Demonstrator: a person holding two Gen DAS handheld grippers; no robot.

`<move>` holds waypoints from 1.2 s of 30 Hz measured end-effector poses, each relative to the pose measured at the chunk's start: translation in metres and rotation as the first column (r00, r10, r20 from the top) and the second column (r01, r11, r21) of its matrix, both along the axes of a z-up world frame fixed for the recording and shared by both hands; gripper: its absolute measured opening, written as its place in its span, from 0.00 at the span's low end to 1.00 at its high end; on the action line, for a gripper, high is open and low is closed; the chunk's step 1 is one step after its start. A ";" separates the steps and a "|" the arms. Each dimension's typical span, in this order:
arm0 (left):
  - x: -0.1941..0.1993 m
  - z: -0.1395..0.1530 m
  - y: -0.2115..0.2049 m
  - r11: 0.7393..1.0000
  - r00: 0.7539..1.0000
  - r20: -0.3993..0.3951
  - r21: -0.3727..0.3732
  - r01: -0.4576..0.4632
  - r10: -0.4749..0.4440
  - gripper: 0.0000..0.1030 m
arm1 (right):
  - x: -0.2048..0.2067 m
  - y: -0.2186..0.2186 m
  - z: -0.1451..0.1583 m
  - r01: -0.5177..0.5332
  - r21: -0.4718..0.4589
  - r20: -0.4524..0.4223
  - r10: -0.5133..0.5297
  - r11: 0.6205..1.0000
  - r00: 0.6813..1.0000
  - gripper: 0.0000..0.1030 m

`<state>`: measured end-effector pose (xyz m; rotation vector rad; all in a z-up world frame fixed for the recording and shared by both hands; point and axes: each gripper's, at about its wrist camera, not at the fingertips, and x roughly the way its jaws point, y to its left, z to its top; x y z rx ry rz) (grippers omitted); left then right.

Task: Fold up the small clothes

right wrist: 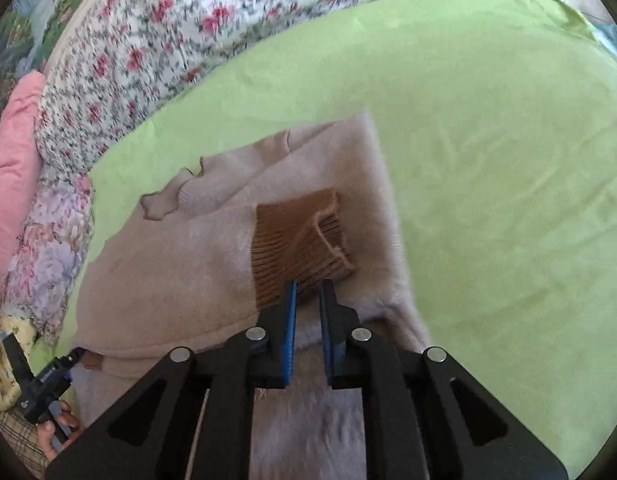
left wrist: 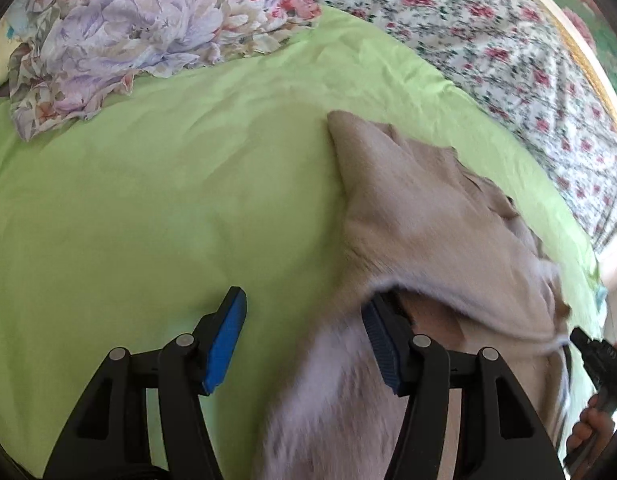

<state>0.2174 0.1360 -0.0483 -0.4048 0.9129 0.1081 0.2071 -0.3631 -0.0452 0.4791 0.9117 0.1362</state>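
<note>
On the left, the green sheet lies bare up to a crumpled floral cloth at its far edge. The left gripper stands open, released; the beige garment drapes over its right finger, its left finger over bare sheet. In the right wrist view, the right gripper has a narrow gap, nothing pinched; the brown ribbed cuff lies just past its tips, atop the garment. Rightward, open green sheet runs to the bed's edge.
</note>
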 end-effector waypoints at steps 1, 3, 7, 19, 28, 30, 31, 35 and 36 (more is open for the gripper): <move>-0.006 0.002 -0.001 1.000 1.000 0.000 -0.007 0.013 -0.013 0.58 | -0.006 -0.001 0.005 -0.005 0.005 0.008 0.005 1.000 1.000 0.12; -0.021 0.006 -0.006 0.999 0.999 -0.004 -0.007 0.036 -0.036 0.58 | -0.020 -0.001 0.015 -0.027 -0.002 0.026 0.027 1.000 0.999 0.12; -0.048 0.011 -0.013 0.998 0.998 -0.005 -0.005 0.069 -0.069 0.59 | -0.046 0.002 0.025 -0.060 -0.002 0.035 0.060 0.998 0.998 0.13; 0.044 0.064 -0.027 0.941 0.957 0.011 0.183 0.283 -0.290 0.69 | 0.022 0.023 0.042 -0.284 -0.120 0.048 0.292 0.951 0.955 0.46; 0.214 0.049 -0.042 0.825 0.863 -0.115 0.253 0.505 -0.492 0.74 | 0.159 0.049 0.023 -0.460 -0.345 -0.012 0.486 0.818 0.874 0.46; 0.242 0.028 -0.042 0.814 0.841 -0.190 0.216 0.539 -0.507 0.74 | 0.183 0.053 0.011 -0.490 -0.362 -0.035 0.513 0.793 0.857 0.47; 0.250 0.019 -0.043 0.807 0.828 -0.218 0.200 0.556 -0.517 0.74 | 0.193 0.054 0.005 -0.506 -0.354 -0.051 0.524 0.787 0.850 0.48; 0.258 -0.004 -0.052 0.765 0.800 -0.261 0.243 0.596 -0.541 0.72 | 0.214 0.061 -0.029 -0.596 -0.303 -0.160 0.576 0.744 0.801 0.49; 0.255 -0.003 -0.055 0.755 0.798 -0.246 0.262 0.601 -0.550 0.66 | 0.211 0.064 -0.034 -0.598 -0.328 -0.165 0.579 0.732 0.799 0.47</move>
